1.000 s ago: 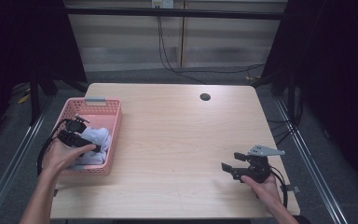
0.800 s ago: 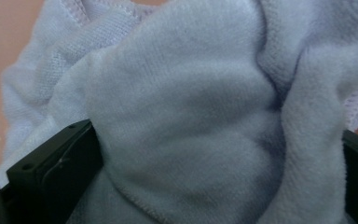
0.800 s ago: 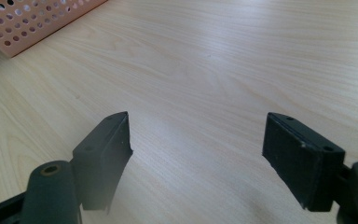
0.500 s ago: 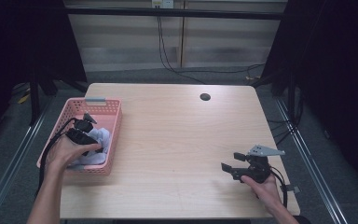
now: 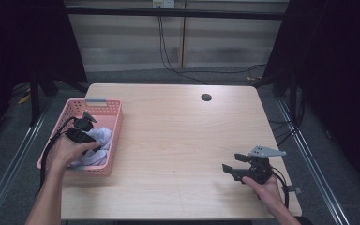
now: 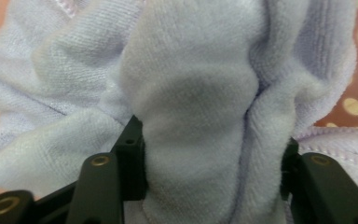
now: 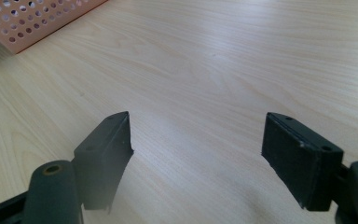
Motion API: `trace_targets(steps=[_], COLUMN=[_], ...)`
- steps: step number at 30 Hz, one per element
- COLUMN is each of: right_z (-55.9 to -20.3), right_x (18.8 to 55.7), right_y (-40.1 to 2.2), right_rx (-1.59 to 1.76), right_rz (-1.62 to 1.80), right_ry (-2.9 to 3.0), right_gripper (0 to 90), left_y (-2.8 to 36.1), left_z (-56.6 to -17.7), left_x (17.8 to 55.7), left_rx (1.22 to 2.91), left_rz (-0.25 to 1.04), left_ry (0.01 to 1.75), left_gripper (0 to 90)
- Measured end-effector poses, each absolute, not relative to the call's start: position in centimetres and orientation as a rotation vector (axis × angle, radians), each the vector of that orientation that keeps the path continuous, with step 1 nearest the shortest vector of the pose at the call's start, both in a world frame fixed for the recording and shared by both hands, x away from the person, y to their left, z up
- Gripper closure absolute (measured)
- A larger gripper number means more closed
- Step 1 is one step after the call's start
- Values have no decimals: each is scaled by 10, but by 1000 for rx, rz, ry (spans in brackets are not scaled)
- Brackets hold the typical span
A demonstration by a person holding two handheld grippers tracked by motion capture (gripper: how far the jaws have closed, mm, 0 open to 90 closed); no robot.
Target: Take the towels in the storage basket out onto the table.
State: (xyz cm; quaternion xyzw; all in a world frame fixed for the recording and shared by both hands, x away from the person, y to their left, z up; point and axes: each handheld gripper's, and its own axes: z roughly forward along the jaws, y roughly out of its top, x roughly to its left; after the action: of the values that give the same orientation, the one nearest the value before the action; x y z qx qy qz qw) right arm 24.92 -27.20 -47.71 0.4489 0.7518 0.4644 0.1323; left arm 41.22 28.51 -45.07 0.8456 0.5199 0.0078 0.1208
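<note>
A pale lilac towel [image 5: 104, 137] lies bunched in the pink basket [image 5: 117, 126] at the table's left. My left gripper [image 5: 90, 139] reaches down into the basket. Its jaws have just been closing, and a thick fold of the towel [image 6: 200, 93] is squeezed between them in the left gripper view, where the left gripper [image 6: 212, 140] presses the cloth from both sides. My right gripper [image 5: 233, 162] rests low over the table near the front right. In the right gripper view the right gripper [image 7: 198, 140] stands open with bare wood between its jaws.
The light wooden table [image 5: 178, 136] has a round dark cable hole [image 5: 206, 97] near its far edge. A corner of the pink basket [image 7: 37, 18] lies far ahead of the right gripper. Dark floor and metal rails surround the table.
The left hand has pushed its gripper a little further into the basket, down onto the towel. The right hand has kept still.
</note>
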Motion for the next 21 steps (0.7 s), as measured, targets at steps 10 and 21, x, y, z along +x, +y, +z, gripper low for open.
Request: trace_targets(steps=[10,21], right_z=[-476,-476], right_x=[250,251], right_y=[-274,-275], right_rx=[1305,1302], right_rz=[1344,1351], right_ry=[2175,2172], right_gripper=[237,236], left_y=[294,310], left_z=[-447,-437], left_x=[405,401], left_rx=[2407,2338], left_rz=[37,9], left_ry=[1478,1447], left_gripper=[509,516])
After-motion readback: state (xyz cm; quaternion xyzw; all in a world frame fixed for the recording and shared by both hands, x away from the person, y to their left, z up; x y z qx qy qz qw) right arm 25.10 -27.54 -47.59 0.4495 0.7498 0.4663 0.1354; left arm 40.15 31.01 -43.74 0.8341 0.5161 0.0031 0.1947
